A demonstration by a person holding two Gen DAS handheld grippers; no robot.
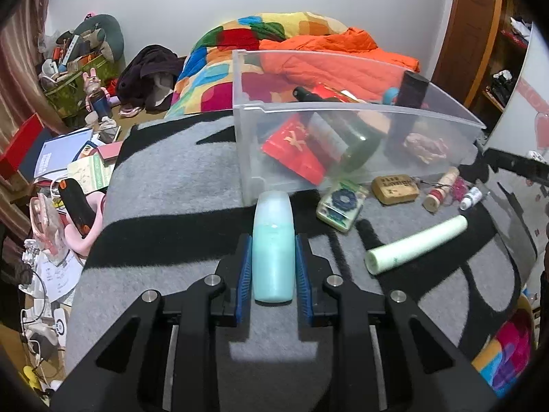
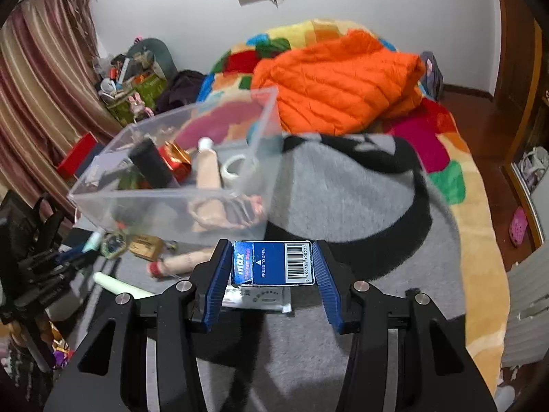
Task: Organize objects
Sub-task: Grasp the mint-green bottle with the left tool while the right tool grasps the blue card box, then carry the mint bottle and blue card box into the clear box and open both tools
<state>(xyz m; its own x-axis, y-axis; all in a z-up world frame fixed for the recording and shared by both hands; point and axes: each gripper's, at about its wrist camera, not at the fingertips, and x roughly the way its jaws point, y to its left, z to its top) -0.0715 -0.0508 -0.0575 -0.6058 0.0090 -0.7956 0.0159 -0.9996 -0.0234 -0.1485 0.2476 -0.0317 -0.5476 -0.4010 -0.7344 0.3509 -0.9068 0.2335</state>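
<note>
Clear bin [image 1: 343, 110]: sorting target. Left gripper [image 1: 273, 257] clamps teal bottle [image 1: 273, 240] lengthwise before bin; right gripper [image 2: 271, 267] pinches blue box [image 2: 271, 263] beside bin (likely both bound inside).

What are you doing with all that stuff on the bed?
Someone is tidying small things into a clear plastic bin on the grey blanket. The left gripper is clamped on a pale teal bottle. The right gripper holds a blue box with a barcode. A green tube and other bits lie outside the bin.
</note>
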